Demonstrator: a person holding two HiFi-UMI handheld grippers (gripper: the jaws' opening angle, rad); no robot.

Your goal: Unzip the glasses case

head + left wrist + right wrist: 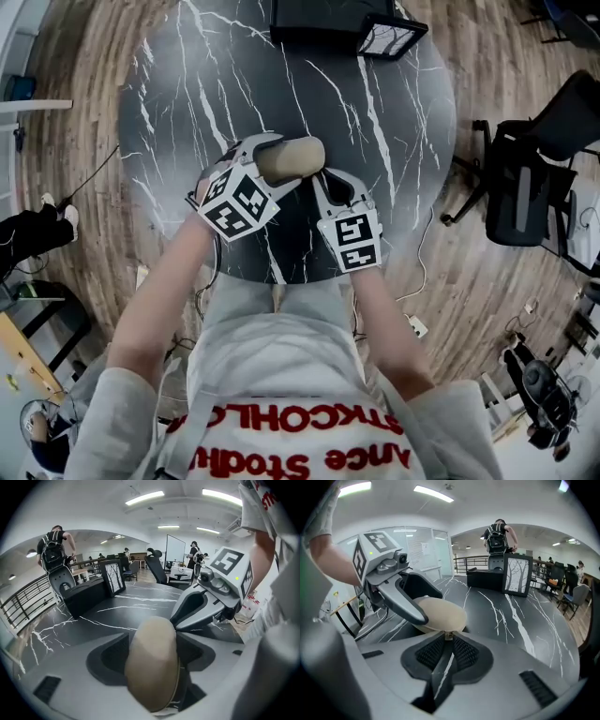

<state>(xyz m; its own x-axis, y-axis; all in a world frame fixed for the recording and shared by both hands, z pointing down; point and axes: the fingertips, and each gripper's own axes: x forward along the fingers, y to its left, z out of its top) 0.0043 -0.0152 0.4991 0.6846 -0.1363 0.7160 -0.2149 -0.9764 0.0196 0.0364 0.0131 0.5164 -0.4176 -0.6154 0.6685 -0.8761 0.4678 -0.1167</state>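
Left gripper clamps the glasses case; its zipper pull lies just beyond the right gripper, jaws slightly parted.

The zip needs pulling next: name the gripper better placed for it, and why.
Right: the right gripper has slightly parted jaws at the zipper pull, while the left gripper is clamped on the glasses case.

One end of the beige oval glasses case is buried in the left gripper jaws, and the black box is cropped at the head view's top.
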